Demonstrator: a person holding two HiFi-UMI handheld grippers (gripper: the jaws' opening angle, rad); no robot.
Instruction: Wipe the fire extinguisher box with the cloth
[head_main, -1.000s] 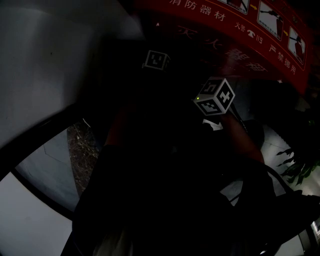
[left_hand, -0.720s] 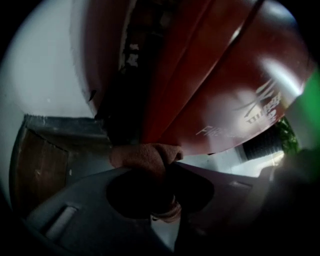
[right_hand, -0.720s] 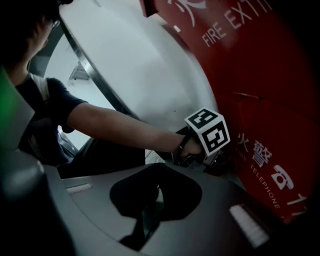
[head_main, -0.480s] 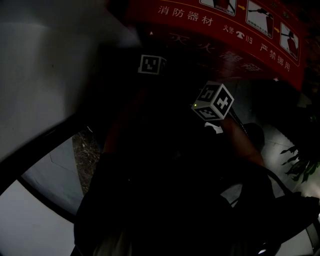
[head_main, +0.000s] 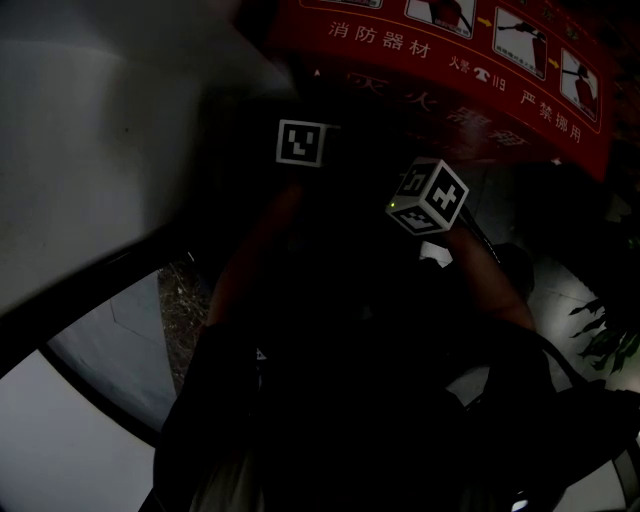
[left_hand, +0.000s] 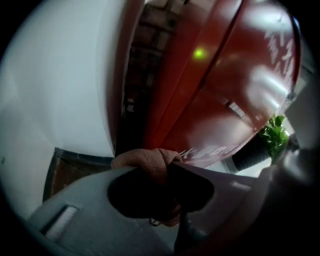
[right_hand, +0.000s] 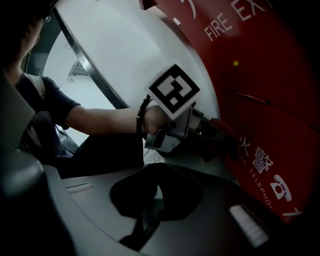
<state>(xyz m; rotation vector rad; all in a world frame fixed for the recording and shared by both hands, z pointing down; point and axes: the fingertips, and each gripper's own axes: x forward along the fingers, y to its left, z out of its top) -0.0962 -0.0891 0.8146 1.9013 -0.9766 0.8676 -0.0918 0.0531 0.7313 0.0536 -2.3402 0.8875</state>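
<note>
Red fire extinguisher box (right_hand: 265, 90) standing against white wall (left_hand: 55, 100). Left hand-held gripper (left_hand: 160, 172) clamped on brown cloth (left_hand: 147, 162), at box front near its left edge; press bunch flat, sweep in overlapping strokes. Potted plant (left_hand: 274, 136) off right edge, well clear. Right hand-held gripper (right_hand: 150, 200) jaws together, empty

— Where's the cloth (left_hand: 147, 161)?
— Between the left tongs (left_hand: 162, 172), against the box (left_hand: 215, 90) front.
— Around it?
— Wall (left_hand: 60, 85) left, plant (left_hand: 274, 136) far right, right tongs (right_hand: 159, 172) right of the left.
</note>
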